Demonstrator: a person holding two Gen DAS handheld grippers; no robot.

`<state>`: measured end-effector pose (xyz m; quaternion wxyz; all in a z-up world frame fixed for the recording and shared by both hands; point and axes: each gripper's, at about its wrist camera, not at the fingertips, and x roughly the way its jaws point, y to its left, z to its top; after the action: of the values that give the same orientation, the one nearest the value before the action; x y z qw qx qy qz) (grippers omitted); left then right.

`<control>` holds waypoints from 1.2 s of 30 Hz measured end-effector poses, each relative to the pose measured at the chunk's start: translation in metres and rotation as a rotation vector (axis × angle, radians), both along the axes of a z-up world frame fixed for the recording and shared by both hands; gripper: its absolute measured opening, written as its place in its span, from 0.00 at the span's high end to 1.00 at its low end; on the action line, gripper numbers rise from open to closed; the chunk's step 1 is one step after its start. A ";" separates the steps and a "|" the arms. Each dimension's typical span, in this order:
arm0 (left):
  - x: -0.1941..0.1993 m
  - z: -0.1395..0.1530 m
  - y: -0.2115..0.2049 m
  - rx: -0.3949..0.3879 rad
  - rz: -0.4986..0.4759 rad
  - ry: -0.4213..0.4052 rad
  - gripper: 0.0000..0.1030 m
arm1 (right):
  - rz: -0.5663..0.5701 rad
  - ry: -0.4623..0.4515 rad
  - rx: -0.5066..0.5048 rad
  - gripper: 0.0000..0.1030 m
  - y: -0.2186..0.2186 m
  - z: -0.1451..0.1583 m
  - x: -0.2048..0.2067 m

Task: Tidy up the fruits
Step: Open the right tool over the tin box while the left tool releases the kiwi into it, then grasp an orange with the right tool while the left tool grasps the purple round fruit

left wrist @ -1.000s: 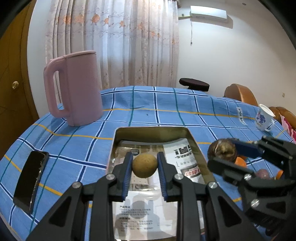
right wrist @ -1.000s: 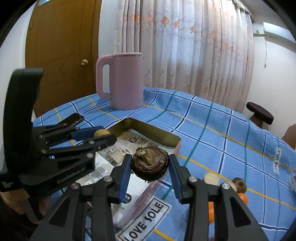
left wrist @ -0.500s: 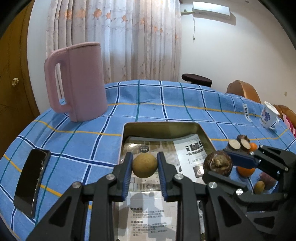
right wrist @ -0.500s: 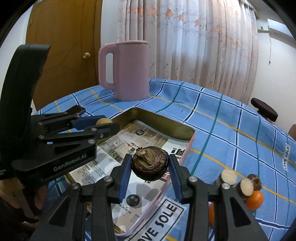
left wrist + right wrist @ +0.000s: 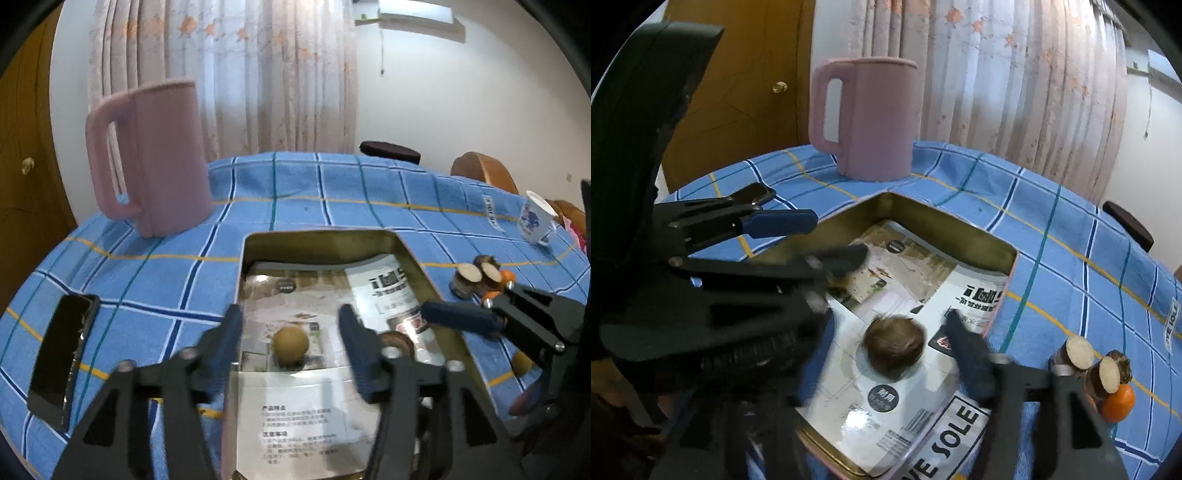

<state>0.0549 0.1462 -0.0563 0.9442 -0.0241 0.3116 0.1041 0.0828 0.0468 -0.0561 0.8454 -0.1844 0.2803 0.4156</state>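
A gold metal tray (image 5: pixel 321 236) lined with printed paper lies on the blue checked tablecloth; it also shows in the right wrist view (image 5: pixel 960 225). My left gripper (image 5: pixel 290 332) is open over the tray, and a round tan fruit (image 5: pixel 290 345) lies on the paper between its fingers. My right gripper (image 5: pixel 890 339) is open, and a dark brown round fruit (image 5: pixel 894 347) lies in the tray between its fingers. That fruit shows partly in the left wrist view (image 5: pixel 397 341).
A tall pink jug (image 5: pixel 155 158) stands behind the tray. A black phone (image 5: pixel 62 362) lies at the left. Cut brown fruits (image 5: pixel 1086 360) and an orange one (image 5: pixel 1119 402) lie right of the tray. A white cup (image 5: pixel 535 218) stands far right.
Both grippers have opened and let go of their fruits, which now lie on the paper in the tray. Both grippers have come lower over the tray.
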 end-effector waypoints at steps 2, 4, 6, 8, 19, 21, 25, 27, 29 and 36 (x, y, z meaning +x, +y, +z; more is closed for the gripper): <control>-0.010 0.009 -0.007 0.059 0.022 -0.045 0.08 | 0.001 -0.011 0.009 0.33 -0.003 0.003 -0.004; -0.018 0.017 -0.011 0.063 0.006 -0.083 0.06 | -0.003 -0.019 0.028 0.33 -0.012 0.008 -0.009; -0.024 0.026 -0.014 0.064 -0.002 -0.114 0.05 | -0.008 -0.034 0.046 0.33 -0.028 0.014 -0.016; -0.029 0.034 -0.018 0.045 -0.011 -0.140 0.04 | -0.036 -0.050 0.059 0.33 -0.047 0.021 -0.020; -0.022 0.032 -0.098 0.016 -0.178 -0.138 0.03 | -0.388 -0.065 0.095 0.30 -0.184 0.026 -0.018; -0.019 0.027 -0.118 0.009 -0.227 -0.123 0.03 | -0.455 -0.057 0.105 0.30 -0.207 0.021 -0.016; -0.017 0.022 -0.151 0.016 -0.303 -0.106 0.03 | -0.576 -0.053 0.099 0.30 -0.245 0.013 -0.016; -0.015 0.022 -0.166 0.017 -0.339 -0.102 0.03 | -0.639 -0.040 0.100 0.30 -0.265 0.008 -0.014; -0.015 0.019 -0.178 0.026 -0.363 -0.095 0.03 | -0.686 -0.030 0.095 0.30 -0.277 0.005 -0.009; -0.003 0.007 -0.204 0.028 -0.427 -0.040 0.09 | -0.770 0.006 0.087 0.30 -0.304 -0.010 -0.006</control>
<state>0.0517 -0.0576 -0.0490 0.9510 0.0534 0.2895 -0.0946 0.0768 -0.2571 -0.0666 0.9457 -0.0285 0.3137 0.0800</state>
